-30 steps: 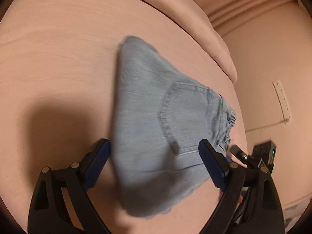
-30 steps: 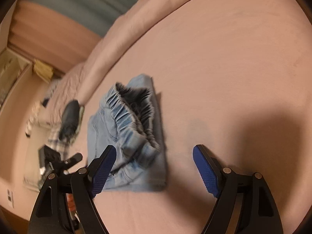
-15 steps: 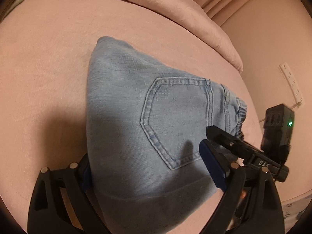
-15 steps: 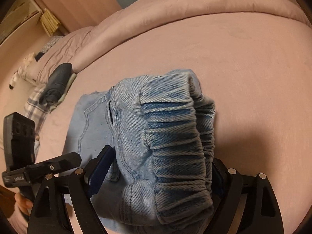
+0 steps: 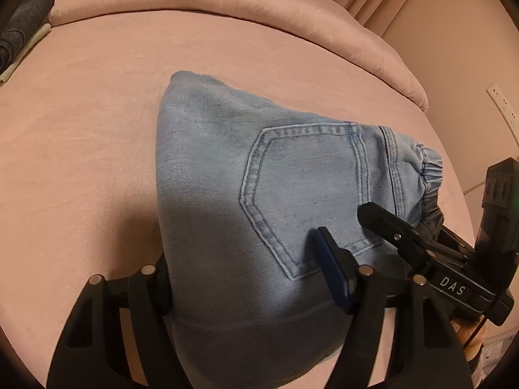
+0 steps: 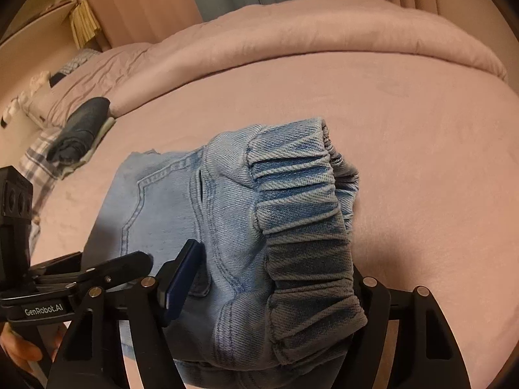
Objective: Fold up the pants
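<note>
Pink bedding (image 5: pixel 97 136) covers the whole bed, and the folded pants (image 5: pixel 227 178) lie near its middle, waistband (image 6: pixel 301 214) toward the right-hand edge. Both grippers straddle the bundle and are closing. The left gripper (image 5: pixel 249 278) spans the folded end; the right gripper (image 6: pixel 275 278) takes the waistband. Whether the pads already bite is hard to tell. Best to squeeze through every layer evenly, then lift both ends together.
</note>
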The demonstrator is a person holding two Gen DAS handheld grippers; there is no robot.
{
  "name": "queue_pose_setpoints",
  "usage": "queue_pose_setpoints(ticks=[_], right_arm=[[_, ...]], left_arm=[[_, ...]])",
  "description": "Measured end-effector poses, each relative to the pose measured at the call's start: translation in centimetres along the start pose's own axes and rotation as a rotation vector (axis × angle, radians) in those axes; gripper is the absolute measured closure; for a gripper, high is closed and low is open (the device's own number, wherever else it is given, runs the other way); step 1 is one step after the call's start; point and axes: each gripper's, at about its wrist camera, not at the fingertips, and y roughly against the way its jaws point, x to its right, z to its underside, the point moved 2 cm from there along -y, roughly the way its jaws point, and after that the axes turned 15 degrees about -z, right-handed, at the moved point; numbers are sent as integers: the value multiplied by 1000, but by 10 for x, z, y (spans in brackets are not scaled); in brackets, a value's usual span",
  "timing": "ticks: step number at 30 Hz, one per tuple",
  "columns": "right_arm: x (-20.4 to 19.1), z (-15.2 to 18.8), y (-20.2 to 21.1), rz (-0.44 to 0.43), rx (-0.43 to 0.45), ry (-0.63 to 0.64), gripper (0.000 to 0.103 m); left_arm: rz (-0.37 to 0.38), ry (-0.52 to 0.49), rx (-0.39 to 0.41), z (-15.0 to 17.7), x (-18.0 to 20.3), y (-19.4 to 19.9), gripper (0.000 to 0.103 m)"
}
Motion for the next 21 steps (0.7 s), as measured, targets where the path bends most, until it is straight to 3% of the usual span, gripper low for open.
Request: queue_pose_setpoints(ticks=[5, 13, 21], right_arm=[[-6, 0, 4, 38, 13, 20, 34], [-14, -2, 3, 82, 0, 48, 37], [29, -1, 10, -133, -71, -169, 33]], left_arm=[[-3, -5, 17, -1, -3, 3, 48], [-9, -9, 17, -2, 0, 2, 52], [116, -3, -64, -3, -19, -1, 46]])
